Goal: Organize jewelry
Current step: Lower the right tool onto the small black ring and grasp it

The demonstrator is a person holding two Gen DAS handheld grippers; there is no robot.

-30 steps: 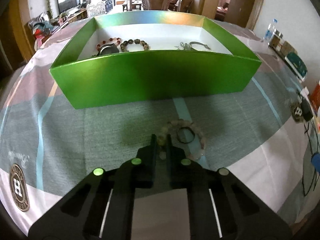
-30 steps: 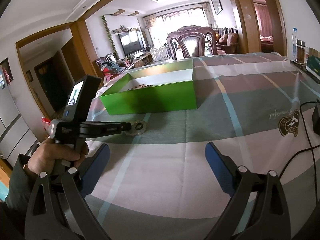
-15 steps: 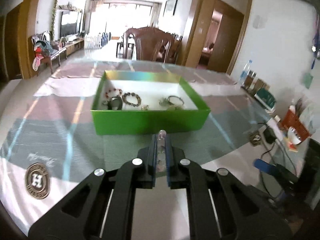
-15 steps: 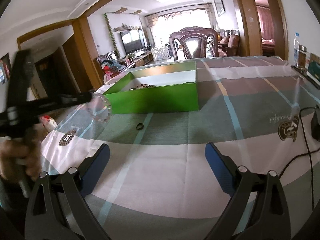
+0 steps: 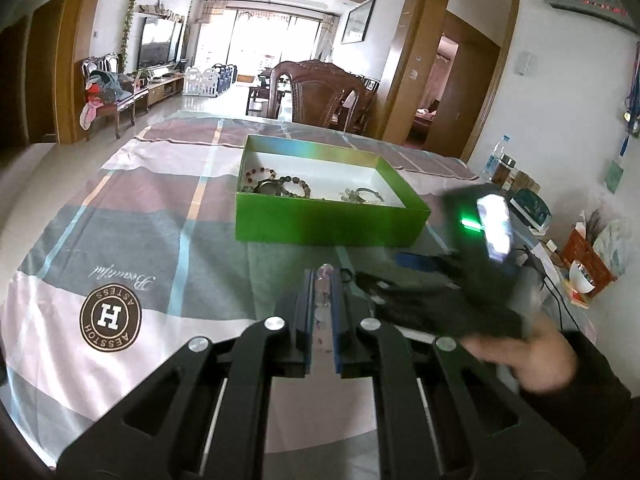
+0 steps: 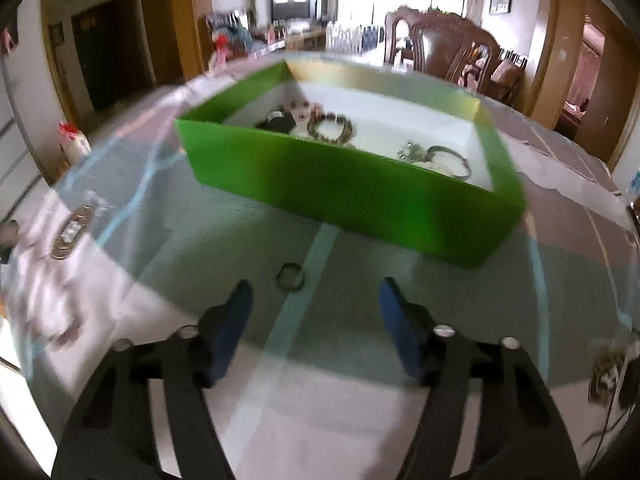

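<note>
Ring (image 6: 291, 277) on tablecloth (image 6: 224, 216), before green box (image 6: 360, 196); light, stiff, slippery, best pinched across band. Right gripper (image 6: 314, 300) unclenched, jaws just closing, nothing between. Left gripper (image 5: 323, 280) clamped on pale bead bracelet (image 5: 324, 270), aloft.

A lived-in home, open dining and living area; dining table (image 5: 120, 216) under a checked cloth, carved wooden chair (image 5: 316, 92) at its far edge; beyond, a television (image 5: 158, 46) on a low cabinet, a white baby fence (image 5: 206, 80) before bright balcony windows (image 5: 272, 44); framed picture (image 5: 358, 20) on the wall, clothes heaped on an armchair (image 5: 106, 92) at left, wood-framed doorways at right.
</note>
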